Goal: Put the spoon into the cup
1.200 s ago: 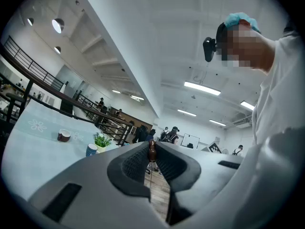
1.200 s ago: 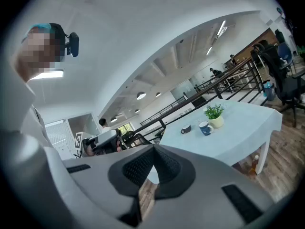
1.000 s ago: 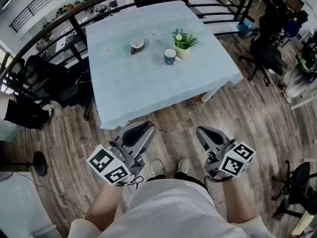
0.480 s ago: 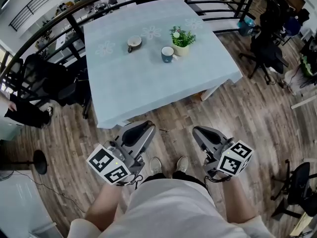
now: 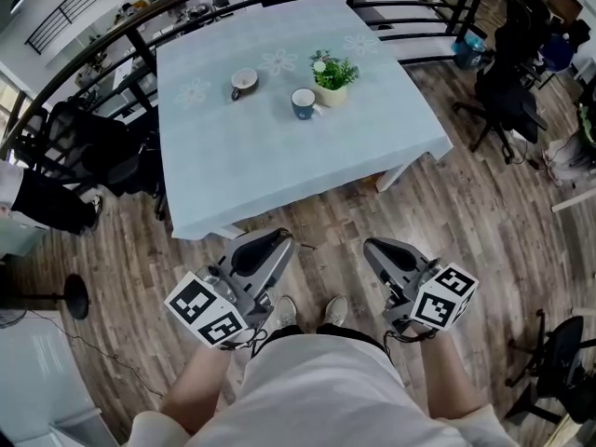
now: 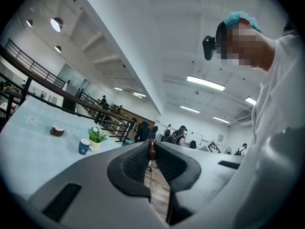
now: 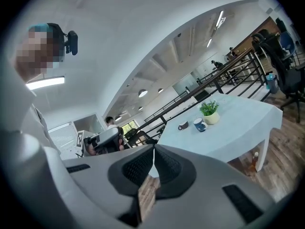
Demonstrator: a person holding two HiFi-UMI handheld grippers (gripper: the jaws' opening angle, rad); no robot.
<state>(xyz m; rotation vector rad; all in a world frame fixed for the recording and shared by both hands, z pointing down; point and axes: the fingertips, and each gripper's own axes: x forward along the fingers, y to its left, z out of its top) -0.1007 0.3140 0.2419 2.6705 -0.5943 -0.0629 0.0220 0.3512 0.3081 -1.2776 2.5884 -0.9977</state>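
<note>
A blue mug (image 5: 303, 103) and a brown cup (image 5: 244, 81) stand on the far half of a table with a pale blue cloth (image 5: 279, 170), well ahead of both grippers. My left gripper (image 5: 279, 240) is held level over the floor in front of the body. Its jaws are nearly together on a thin brown-tipped thing (image 6: 152, 149) that looks like the spoon seen end-on. The right gripper (image 5: 372, 247) is beside it, jaws shut with nothing between them (image 7: 154, 151). The mug (image 6: 85, 147) also shows in both gripper views (image 7: 199, 124).
A small potted plant (image 5: 331, 73) stands right next to the blue mug. A black railing (image 5: 140, 40) runs behind and left of the table. Office chairs stand at the left (image 5: 88, 147) and right (image 5: 507, 101). Wooden floor (image 5: 466, 240) lies between me and the table.
In the head view the table and its cups have slid a little to the left. Both grippers keep the same pose in front of the body, jaws unchanged.
</note>
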